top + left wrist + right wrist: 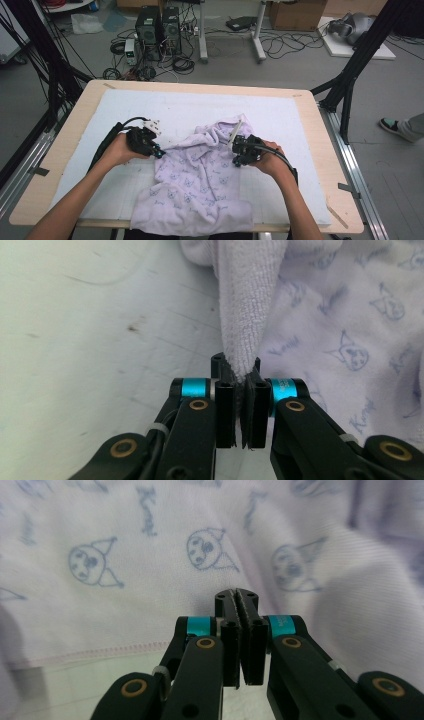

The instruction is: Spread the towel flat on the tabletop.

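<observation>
**High view.** One lilac towel (200,185), printed with small cartoon faces, lies rumpled on the white mat (280,115) covering the table (320,150); its near hem hangs over the table's front edge. The left hand-held gripper (158,151) sits at the towel's left edge, the right hand-held gripper (236,159) at its right side, roughly level with each other. A bunched fold rises between them. The matched placement suggests the cloth is meant to be lifted and spread or folded from two points. Floor beyond: computer towers (159,26), loose cables, cardboard box (297,14).

**Left gripper view.** Jaws closed on a pinch of the towel (247,305); a ridge of terry cloth runs up from between the pads (227,410), pulled taut. Bare mat to the left, printed cloth to the right. The grip is at the edge, probably so that the fabric follows the hand without slipping.

**Right gripper view.** Jaws drawn together; the pads (229,645) meet with the printed towel (150,555) directly behind, a stitched hem below. Fabric seems caught at the tips, though the pinch is thin and hard to confirm.
</observation>
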`<action>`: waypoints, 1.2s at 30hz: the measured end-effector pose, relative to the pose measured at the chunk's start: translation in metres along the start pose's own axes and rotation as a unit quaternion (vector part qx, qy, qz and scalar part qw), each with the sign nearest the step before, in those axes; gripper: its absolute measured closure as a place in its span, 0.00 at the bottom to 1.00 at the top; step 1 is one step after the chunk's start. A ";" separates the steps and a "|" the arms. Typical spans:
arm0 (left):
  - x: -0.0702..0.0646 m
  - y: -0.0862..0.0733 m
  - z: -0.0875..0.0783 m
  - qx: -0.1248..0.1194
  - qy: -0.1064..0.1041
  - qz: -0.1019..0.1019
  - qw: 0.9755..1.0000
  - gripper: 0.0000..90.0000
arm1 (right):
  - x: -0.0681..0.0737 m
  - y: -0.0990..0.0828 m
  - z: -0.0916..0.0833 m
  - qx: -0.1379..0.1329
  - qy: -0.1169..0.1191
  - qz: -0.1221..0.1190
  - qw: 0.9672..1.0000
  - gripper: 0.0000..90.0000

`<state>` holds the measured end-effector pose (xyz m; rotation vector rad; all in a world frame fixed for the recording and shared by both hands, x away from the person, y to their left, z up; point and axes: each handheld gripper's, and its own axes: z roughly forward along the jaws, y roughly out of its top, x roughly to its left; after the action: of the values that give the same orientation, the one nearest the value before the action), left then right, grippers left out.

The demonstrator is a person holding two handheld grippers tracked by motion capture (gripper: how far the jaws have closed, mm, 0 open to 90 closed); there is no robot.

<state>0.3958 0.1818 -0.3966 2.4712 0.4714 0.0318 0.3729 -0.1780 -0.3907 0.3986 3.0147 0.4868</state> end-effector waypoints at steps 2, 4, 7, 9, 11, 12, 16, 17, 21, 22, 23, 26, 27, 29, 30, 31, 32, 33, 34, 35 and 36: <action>0.003 -0.002 -0.010 -0.015 0.009 -0.006 1.000 0.95 | -0.001 -0.005 -0.009 -0.023 -0.004 0.004 1.000 0.99; 0.004 -0.004 -0.019 -0.028 0.018 -0.008 0.999 0.95 | -0.001 -0.012 -0.023 -0.047 -0.014 0.011 0.999 0.99; 0.004 -0.006 -0.031 -0.048 0.032 -0.015 0.998 0.95 | -0.001 -0.016 -0.033 -0.061 -0.022 0.013 0.998 0.99; 0.003 -0.008 -0.040 -0.063 0.043 -0.019 0.997 0.95 | 0.001 -0.019 -0.048 -0.082 -0.032 0.007 0.996 0.99; 0.002 -0.011 -0.052 -0.073 0.053 -0.019 0.996 0.95 | 0.004 -0.022 -0.062 -0.102 -0.040 0.005 0.994 0.99; 0.002 -0.012 -0.057 -0.078 0.060 -0.018 0.995 0.95 | 0.004 -0.022 -0.062 -0.102 -0.040 0.005 0.994 0.99; -0.008 -0.015 -0.079 -0.083 0.072 -0.009 0.994 0.95 | 0.013 -0.030 -0.089 -0.136 -0.059 0.004 0.989 0.99; -0.012 -0.016 -0.082 -0.081 0.063 -0.003 0.995 0.95 | 0.016 -0.032 -0.092 -0.141 -0.052 0.000 0.989 0.99; -0.030 -0.026 -0.087 -0.067 0.011 0.024 0.997 0.95 | 0.040 -0.039 -0.104 -0.164 0.003 -0.053 0.985 0.99; -0.051 -0.036 -0.085 -0.043 -0.059 0.065 0.995 0.95 | 0.050 -0.041 -0.104 -0.165 0.041 -0.089 0.981 0.99; -0.051 -0.036 -0.085 -0.043 -0.059 0.065 0.995 0.95 | 0.050 -0.041 -0.104 -0.165 0.041 -0.089 0.981 0.99; -0.071 -0.048 -0.078 -0.025 -0.089 0.126 0.988 0.64 | 0.071 -0.046 -0.097 -0.162 0.107 -0.132 0.972 0.86; -0.075 -0.049 -0.077 -0.012 -0.056 0.120 0.991 0.48 | 0.070 -0.048 -0.097 -0.174 0.089 -0.123 0.973 0.79; -0.075 -0.048 -0.077 -0.013 -0.047 0.118 0.992 0.47 | 0.066 -0.049 -0.095 -0.176 0.083 -0.103 0.975 0.76; -0.074 -0.046 -0.078 -0.017 -0.042 0.122 0.991 0.47 | 0.066 -0.049 -0.095 -0.176 0.083 -0.103 0.975 0.76; -0.073 -0.044 -0.078 -0.023 -0.040 0.122 0.991 0.47 | 0.065 -0.048 -0.094 -0.172 0.075 -0.095 0.978 0.75; -0.072 -0.041 -0.079 -0.029 -0.038 0.123 0.991 0.47 | 0.063 -0.046 -0.092 -0.169 0.069 -0.091 0.979 0.72; -0.072 -0.035 -0.077 -0.035 -0.035 0.120 0.992 0.47 | 0.060 -0.041 -0.085 -0.143 0.046 -0.077 0.986 0.71; -0.073 -0.027 -0.071 -0.038 -0.035 0.119 0.992 0.47 | 0.059 -0.040 -0.083 -0.134 0.036 -0.073 0.988 0.70; -0.073 -0.027 -0.071 -0.038 -0.035 0.119 0.992 0.47 | 0.057 -0.037 -0.079 -0.120 0.022 -0.069 0.990 0.70; -0.074 -0.021 -0.065 -0.033 -0.040 0.117 0.992 0.47 | 0.057 -0.037 -0.079 -0.120 0.022 -0.069 0.990 0.70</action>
<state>0.3112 0.2099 -0.3496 2.4392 0.1419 0.0442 0.3008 -0.2210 -0.3288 0.1650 2.9480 0.8444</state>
